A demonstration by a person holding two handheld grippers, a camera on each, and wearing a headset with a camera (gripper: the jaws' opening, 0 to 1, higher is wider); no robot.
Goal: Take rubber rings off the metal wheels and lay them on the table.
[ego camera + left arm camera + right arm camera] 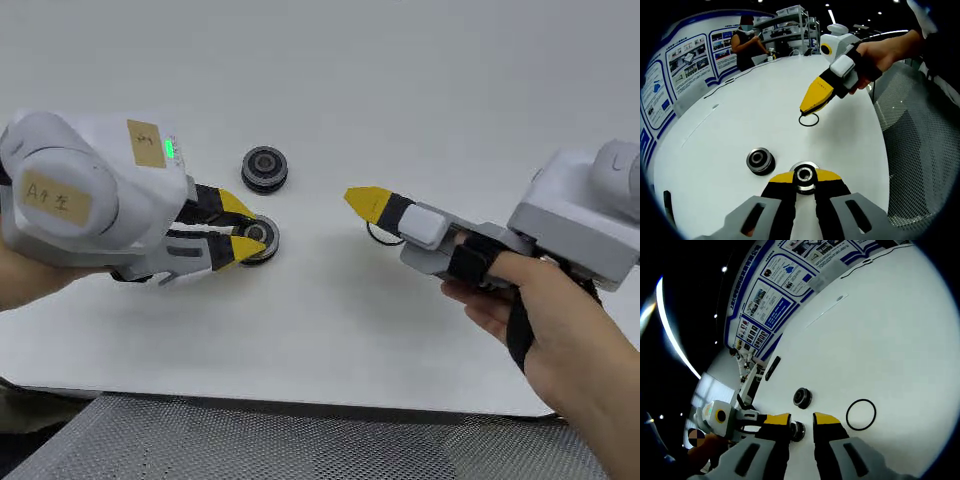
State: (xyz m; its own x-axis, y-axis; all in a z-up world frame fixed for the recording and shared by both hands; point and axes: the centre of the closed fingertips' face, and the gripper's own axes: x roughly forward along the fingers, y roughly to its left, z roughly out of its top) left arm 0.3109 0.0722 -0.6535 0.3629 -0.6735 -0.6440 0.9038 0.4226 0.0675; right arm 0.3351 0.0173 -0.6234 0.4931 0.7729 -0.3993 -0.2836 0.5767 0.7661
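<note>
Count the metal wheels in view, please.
2. One wheel is gripped in the left gripper; the other wheel stands free on the table just beyond it. None looks hidden.

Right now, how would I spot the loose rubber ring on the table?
Start at the white table and find the right tongs with yellow tips. Just by those tips a thin black rubber ring lies flat on the tabletop. Unlike the chunky metal wheel lying free and the second metal wheel clamped in the left tongs, it is a bare, empty hoop.
</note>
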